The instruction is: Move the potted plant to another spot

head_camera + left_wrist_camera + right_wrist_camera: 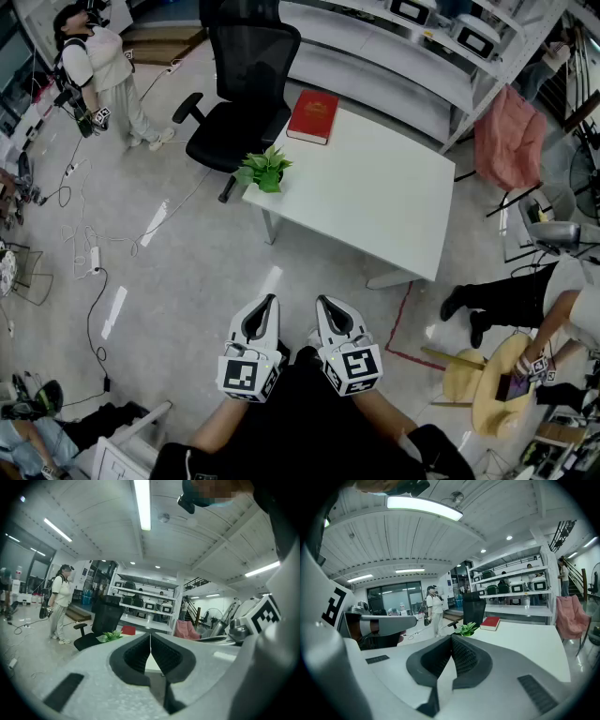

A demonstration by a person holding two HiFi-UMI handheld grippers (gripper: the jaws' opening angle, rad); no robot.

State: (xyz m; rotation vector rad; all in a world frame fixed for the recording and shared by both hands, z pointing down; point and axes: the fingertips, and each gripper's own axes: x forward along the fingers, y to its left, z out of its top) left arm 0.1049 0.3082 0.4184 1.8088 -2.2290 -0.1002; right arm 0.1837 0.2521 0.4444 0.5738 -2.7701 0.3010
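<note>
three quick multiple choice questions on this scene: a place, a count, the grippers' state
1. Where does the small green potted plant stand? A at a corner of the white rectangular table; B at its middle; C on the floor.
2. How many books lie on the table? A one; B two; C three.
3. The left gripper and right gripper are: A both open; B both shut, empty; C left shut on the plant.
Answers: 1 A, it sits at the corner near the black mesh office chair; 2 A, only the red hardcover book; 3 B, each gripper view shows jaws together, nothing between.
</note>
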